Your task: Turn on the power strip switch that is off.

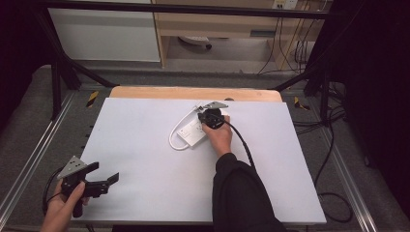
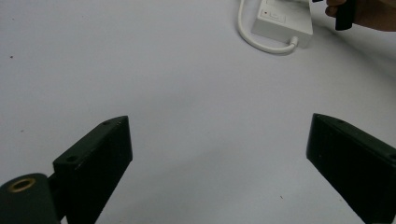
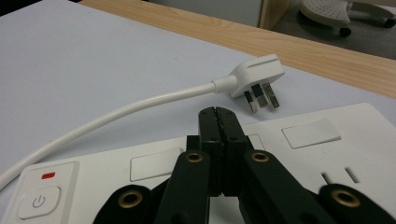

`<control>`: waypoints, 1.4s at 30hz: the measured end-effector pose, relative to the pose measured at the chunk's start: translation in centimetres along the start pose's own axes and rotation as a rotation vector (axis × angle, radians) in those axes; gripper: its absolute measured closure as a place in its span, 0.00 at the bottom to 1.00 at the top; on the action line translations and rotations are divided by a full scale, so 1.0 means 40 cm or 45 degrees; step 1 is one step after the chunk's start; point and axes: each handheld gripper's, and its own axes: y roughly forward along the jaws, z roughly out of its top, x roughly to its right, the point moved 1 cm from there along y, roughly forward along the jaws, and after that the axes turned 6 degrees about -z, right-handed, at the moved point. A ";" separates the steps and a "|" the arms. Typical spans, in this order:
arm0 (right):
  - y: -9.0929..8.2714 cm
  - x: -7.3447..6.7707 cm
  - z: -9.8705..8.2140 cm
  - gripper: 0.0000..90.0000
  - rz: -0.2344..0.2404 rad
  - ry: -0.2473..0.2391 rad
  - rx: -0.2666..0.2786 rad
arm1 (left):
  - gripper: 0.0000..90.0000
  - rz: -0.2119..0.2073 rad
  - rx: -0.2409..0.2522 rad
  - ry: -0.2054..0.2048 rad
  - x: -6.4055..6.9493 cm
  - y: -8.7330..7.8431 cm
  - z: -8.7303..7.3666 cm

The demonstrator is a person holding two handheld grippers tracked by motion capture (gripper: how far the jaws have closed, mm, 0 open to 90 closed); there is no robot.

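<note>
A white power strip lies near the middle of the white table, its white cable looping round the left to a three-pin plug resting on the table just beyond it. My right gripper is shut, jaws pressed together with nothing between them, tips just over the strip's top face close to its sockets. A power button with a red mark sits at the strip's end. My left gripper stands open at the table's front left corner, far from the strip.
The white sheet covers a wooden tabletop whose far edge shows. Metal rails run along both sides of the table. Black cables lie on the floor to the right. A cabinet and chair base stand behind.
</note>
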 end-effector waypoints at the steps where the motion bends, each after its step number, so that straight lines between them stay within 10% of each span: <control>1: 0.000 0.000 0.000 1.00 -0.001 0.001 0.000 | 0.08 0.000 0.000 0.000 0.000 0.000 0.000; 27: -0.026 0.017 0.023 1.00 -0.012 0.004 -0.029 | 0.08 -0.003 -0.009 0.002 0.000 0.002 -0.001; 42: -0.079 0.042 0.056 0.64 -0.006 0.102 -0.030 | 0.08 -0.008 -0.012 0.013 0.003 0.002 -0.001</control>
